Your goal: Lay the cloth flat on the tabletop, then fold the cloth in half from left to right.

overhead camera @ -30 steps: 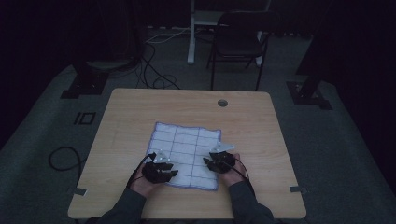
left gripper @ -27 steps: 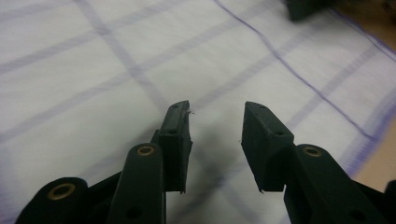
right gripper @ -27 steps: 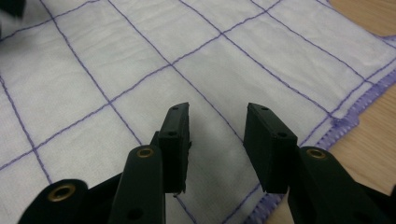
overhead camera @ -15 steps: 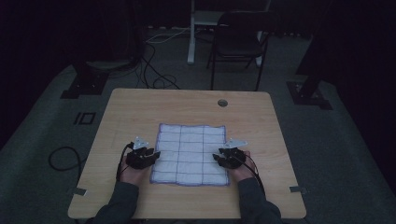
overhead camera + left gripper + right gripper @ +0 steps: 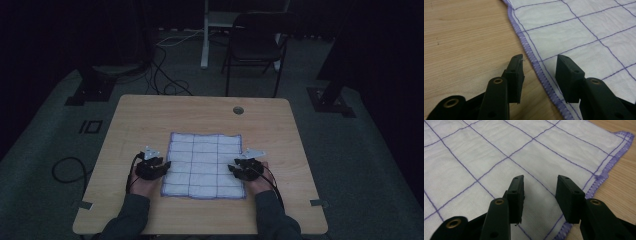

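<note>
both hands moved apart to cloth [image 5: 204, 165] edges; left hand-held gripper [image 5: 539, 65] just spread wider, right hand-held gripper [image 5: 540, 185] spread, nothing pinched.

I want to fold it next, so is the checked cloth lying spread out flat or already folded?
Spread flat. The cloth lies as one open square on the table, with its whole grid and purple hem visible.

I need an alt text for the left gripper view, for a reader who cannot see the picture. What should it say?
The left gripper holds its two black jaws open over the purple stitched edge of a white cloth with a purple grid, lying flat on a wooden table. One jaw is above the bare wood, the other above the cloth, and nothing is gripped.
</note>
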Demonstrator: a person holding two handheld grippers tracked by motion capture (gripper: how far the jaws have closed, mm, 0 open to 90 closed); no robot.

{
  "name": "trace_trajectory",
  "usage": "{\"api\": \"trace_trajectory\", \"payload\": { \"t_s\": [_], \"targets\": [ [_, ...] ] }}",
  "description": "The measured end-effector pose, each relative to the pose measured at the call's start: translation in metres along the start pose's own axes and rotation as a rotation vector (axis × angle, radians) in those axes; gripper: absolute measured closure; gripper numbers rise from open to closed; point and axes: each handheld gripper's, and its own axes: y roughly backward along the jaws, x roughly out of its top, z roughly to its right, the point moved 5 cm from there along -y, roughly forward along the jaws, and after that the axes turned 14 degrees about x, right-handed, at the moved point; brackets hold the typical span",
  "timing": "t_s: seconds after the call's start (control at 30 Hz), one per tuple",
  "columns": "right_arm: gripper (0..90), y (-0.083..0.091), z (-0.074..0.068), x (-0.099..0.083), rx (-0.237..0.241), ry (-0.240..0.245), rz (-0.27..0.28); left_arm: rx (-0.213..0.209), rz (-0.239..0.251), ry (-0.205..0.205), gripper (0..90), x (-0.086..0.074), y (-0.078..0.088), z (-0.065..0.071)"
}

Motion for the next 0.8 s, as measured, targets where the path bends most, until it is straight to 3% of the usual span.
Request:
{"api": "trace_trajectory", "payload": {
  "t_s": [0.27,0.53,0.8],
  "targets": [
    [58.5,0.0,0.001,0.0,0.006,-0.002,0.001,0.003,0.011,0.013,51.5,0.002,-0.004,0.001],
    [57.9,0.0,0.0,-0.001,0.005,-0.001,0.004,0.065,0.006,-0.008,46.8,0.011,-0.013,0.008],
    [56.7,0.001,-0.001,-0.001,0.002,-0.004,0.0,0.085,0.002,-0.002,44.2,0.015,-0.018,0.012]
  ]
}}
